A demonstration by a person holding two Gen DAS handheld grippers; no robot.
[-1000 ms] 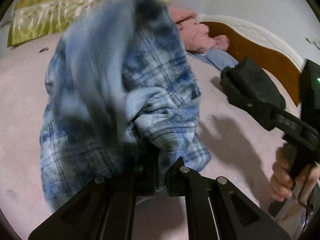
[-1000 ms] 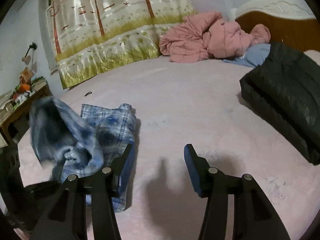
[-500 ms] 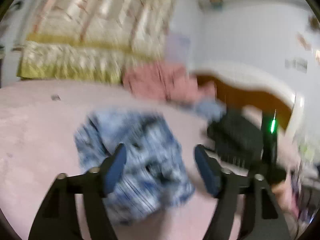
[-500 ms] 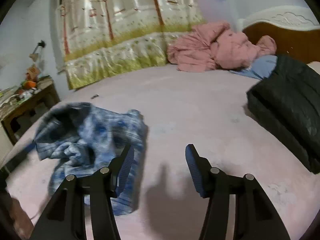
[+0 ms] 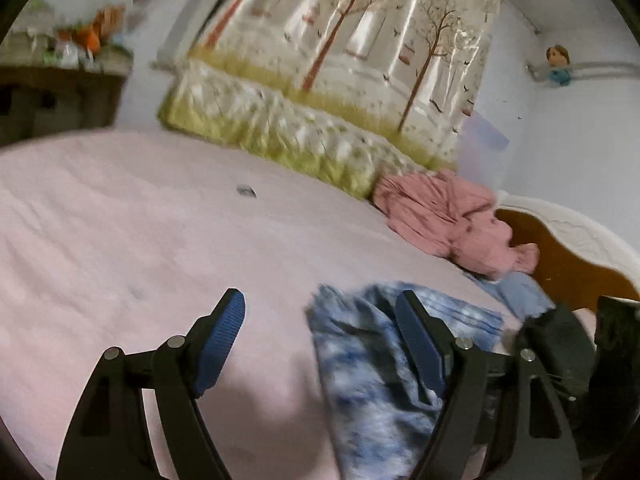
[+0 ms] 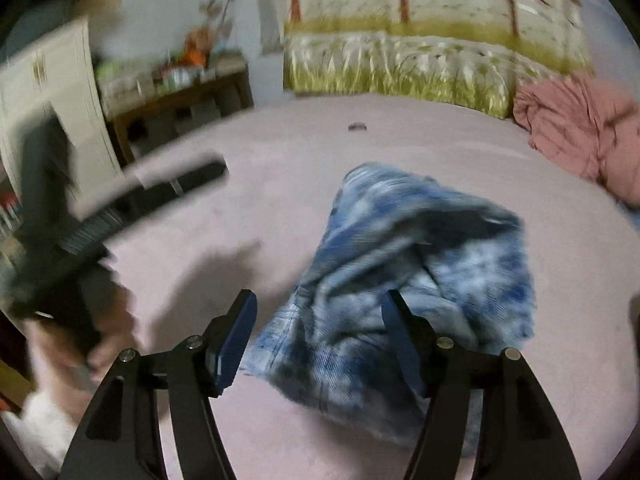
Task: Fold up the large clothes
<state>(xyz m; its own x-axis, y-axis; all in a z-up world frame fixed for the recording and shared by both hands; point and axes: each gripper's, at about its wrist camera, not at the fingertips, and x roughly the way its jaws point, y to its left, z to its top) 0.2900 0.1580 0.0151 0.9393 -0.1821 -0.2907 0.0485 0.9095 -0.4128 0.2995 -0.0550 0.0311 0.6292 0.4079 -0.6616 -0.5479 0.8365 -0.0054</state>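
A crumpled blue-and-white plaid flannel shirt (image 6: 404, 280) lies in a loose heap on the pale pink bedspread (image 5: 120, 240), nr the mattress's near edge. The right gripper (image 6: 320, 336) hovers just above it w/ jaws apart, having just been opening wider; blue ribbed pads clear of the cloth, nothing between them. The left gripper (image 5: 320, 340) also stands wide apart & empty over bare bedspread, the shirt (image 5: 380, 368) beside and behind its right finger. In the right wrist view the left gripper (image 6: 120, 204) shows as a motion-blurred black shape at the left, a hand (image 6: 76, 344) on its handle. A rumpled pink quilt (image 5: 452, 220) sits at the bed's far end by the wooden headboard (image 5: 560, 248); a tree-print curtain (image 5: 360, 60) hangs behind.
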